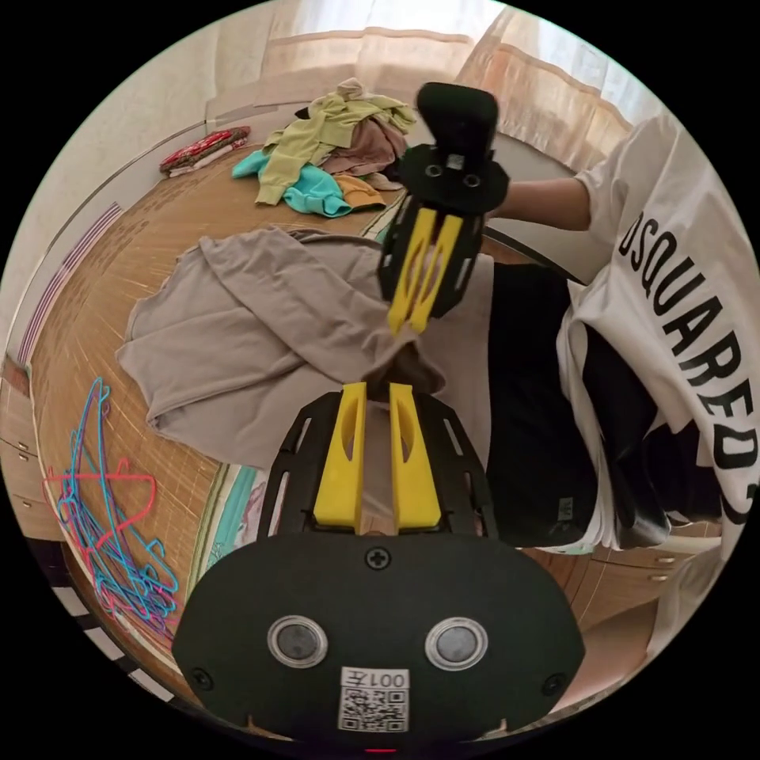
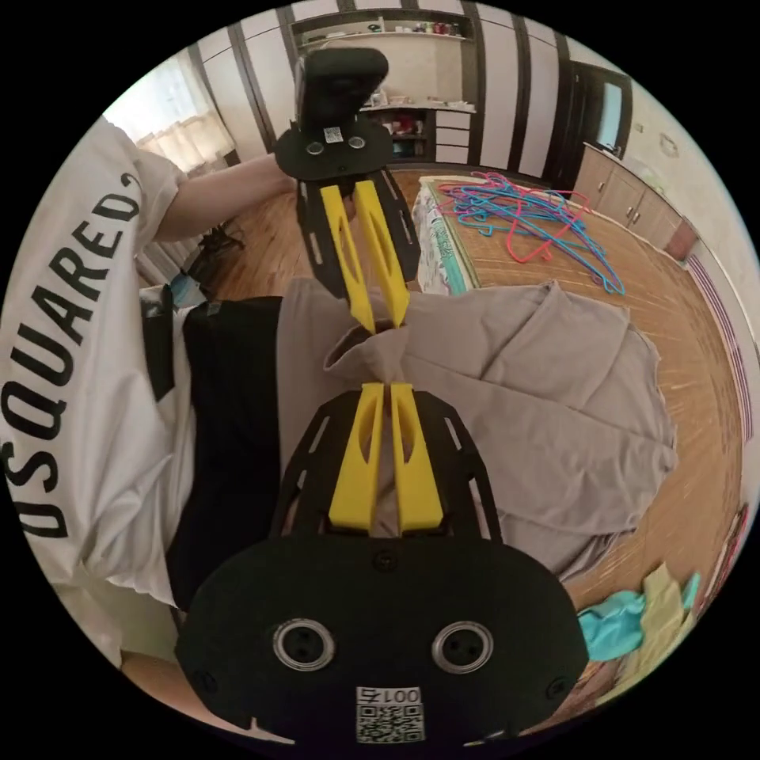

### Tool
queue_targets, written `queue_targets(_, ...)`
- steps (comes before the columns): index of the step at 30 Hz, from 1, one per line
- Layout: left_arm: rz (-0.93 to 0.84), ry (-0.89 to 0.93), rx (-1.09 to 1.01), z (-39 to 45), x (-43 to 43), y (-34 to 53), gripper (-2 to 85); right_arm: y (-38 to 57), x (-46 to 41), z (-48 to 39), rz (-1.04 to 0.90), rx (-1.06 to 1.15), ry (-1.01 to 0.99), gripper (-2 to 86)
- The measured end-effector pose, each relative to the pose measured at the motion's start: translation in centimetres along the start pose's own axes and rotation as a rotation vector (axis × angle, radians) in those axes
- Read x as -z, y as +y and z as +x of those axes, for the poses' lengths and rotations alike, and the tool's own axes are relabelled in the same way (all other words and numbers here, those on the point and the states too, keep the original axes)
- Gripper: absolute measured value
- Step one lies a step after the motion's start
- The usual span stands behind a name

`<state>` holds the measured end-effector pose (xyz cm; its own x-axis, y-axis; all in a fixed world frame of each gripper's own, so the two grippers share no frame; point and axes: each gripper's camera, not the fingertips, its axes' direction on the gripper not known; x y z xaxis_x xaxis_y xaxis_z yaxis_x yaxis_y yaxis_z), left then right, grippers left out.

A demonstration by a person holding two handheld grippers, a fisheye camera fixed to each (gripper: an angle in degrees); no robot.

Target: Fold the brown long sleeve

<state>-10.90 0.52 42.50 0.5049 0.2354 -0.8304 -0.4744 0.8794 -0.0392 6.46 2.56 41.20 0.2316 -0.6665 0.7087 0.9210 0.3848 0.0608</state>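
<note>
The brown long sleeve [image 1: 237, 332] lies crumpled on a woven mat [image 1: 142, 237], with one part pulled up toward the person. My left gripper [image 1: 378, 389] is shut on a bunched bit of that raised cloth. Facing it tip to tip, my right gripper [image 1: 405, 323] pinches the same bunch. In the right gripper view, the right gripper [image 2: 387, 389] is shut on the cloth. The left gripper [image 2: 383, 323] grips it just beyond. The rest of the long sleeve [image 2: 538, 396] spreads over the mat [image 2: 681, 317].
A pile of mixed clothes [image 1: 340, 150] sits at the mat's far end, with its edge [image 2: 633, 617] in the right gripper view. Several pink and blue hangers [image 1: 103, 507] [image 2: 530, 210] lie at the other end. A person in a white T-shirt [image 1: 681, 317] [image 2: 79, 317] stands close.
</note>
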Motion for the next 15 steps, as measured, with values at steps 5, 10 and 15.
queue_targets(5,-0.104,-0.074,-0.059,1.5,-0.3,-1.5,5.6,1.7,0.3,-5.0,-0.031,-0.09,0.036,3.6)
queue_targets(10,-0.147,-0.07,-0.144,3.2,-0.7,-3.3,5.9,1.4,1.3,-7.0,-0.006,-0.142,0.026,7.2)
queue_targets(15,-0.234,-0.101,-0.204,4.2,-0.6,-4.1,5.9,2.0,3.4,-5.5,-0.002,-0.268,0.247,8.0)
